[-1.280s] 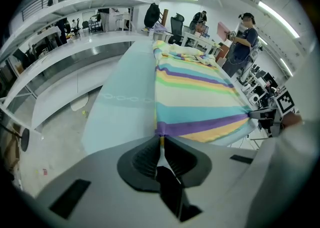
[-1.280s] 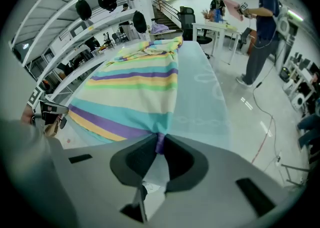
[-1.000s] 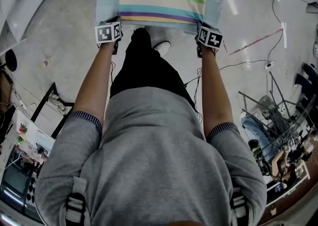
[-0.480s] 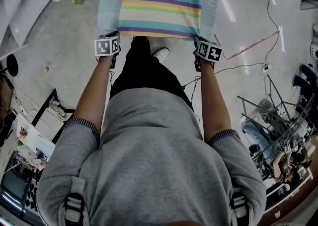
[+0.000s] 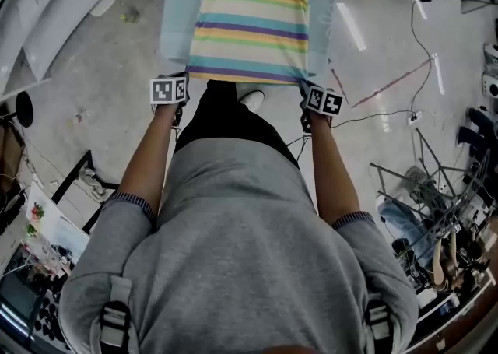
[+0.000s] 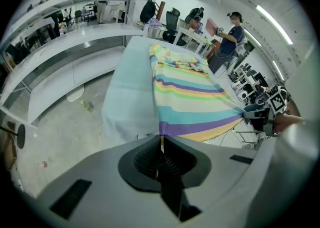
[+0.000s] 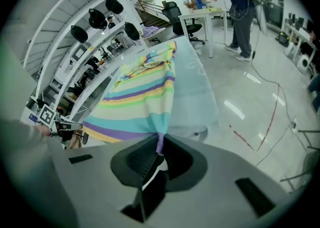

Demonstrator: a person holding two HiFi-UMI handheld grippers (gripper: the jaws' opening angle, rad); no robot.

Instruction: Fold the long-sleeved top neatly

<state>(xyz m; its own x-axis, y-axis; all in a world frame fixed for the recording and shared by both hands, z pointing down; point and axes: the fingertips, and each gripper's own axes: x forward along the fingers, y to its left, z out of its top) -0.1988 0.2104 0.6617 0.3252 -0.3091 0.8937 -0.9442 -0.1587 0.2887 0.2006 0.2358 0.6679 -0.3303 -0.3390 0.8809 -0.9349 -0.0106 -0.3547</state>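
**A:** How do my fingers stand?

**B:** Your left gripper (image 6: 161, 141) has its fingers (image 6: 145, 159) shut almost together, pinching one corner of the hem of the striped long-sleeved top (image 6: 190, 96). A thin fold of purple and yellow cloth runs down between them. Your right gripper (image 7: 159, 146) is the same: its fingers (image 7: 142, 161) are closed on the other hem corner, with a purple edge caught in the slit.

**A:** And where is the top?

**B:** It lies flat along the pale blue bench (image 5: 173, 18), collar end away from you. Its near hem is stretched between your two grippers at the bench's near edge.

**A:** Anything you can't make out?

**B:** From the head view, your own body covers the space under the hem, and the marker cubes hide both sets of fingers. The collar end touches the top edge of that view. The sleeves are bunched up near the collar, and I can't tell how they lie. The hem corners themselves disappear inside the fingers.
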